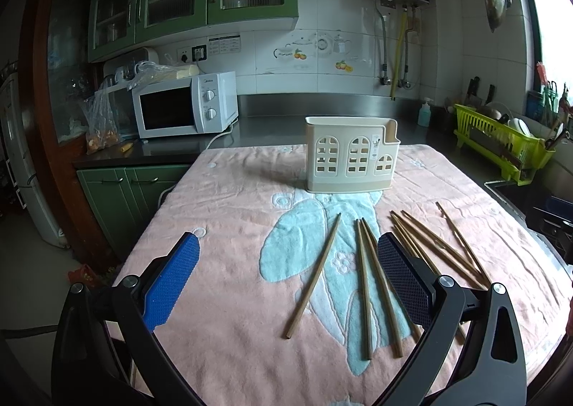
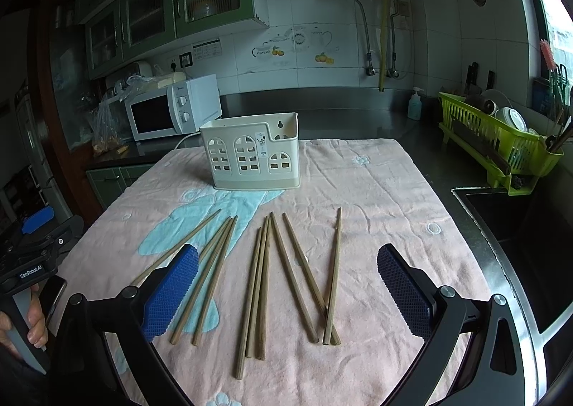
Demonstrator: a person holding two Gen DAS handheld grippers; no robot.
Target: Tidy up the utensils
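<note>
A: While both grippers hover spread wide and empty, the brown wooden chopsticks (image 2: 265,284) are left loose on the pink towel (image 2: 376,198)

B: The cream plastic windowed holder (image 2: 250,155) is stood upright behind them, presumably ready for loading; right gripper (image 2: 286,284) is centred over them, left gripper (image 1: 286,280) alongside

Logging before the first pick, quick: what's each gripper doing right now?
Left gripper: open, holding nothing, above the chopsticks.
Right gripper: open, holding nothing.
</note>
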